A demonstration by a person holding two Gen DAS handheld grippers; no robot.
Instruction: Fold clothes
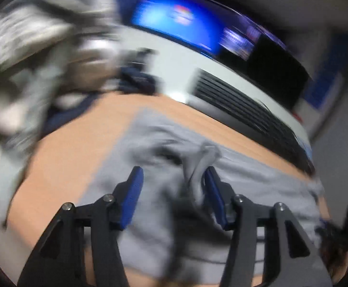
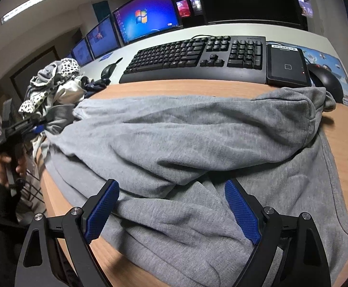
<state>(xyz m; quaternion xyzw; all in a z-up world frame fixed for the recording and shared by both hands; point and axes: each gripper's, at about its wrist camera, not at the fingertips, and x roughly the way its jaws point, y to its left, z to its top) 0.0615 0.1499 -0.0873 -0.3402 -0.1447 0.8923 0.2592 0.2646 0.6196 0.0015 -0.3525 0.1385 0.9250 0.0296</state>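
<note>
Sweatpants (image 2: 185, 138), soft and floppy, sprawl across the desk (image 2: 346, 138); grip the hem. Both claws, left (image 1: 174, 191) and right (image 2: 171, 205), gape wide.

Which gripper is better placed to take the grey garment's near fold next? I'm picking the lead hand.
Probably right. The right gripper is open, straddling the grey garment at its near fold. The left gripper sits off the table's far-left edge.

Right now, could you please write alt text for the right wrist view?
The open right gripper hovers over a grey garment on a wooden table. Behind it: a keyboard and lit monitors; a clothes pile at left.
</note>
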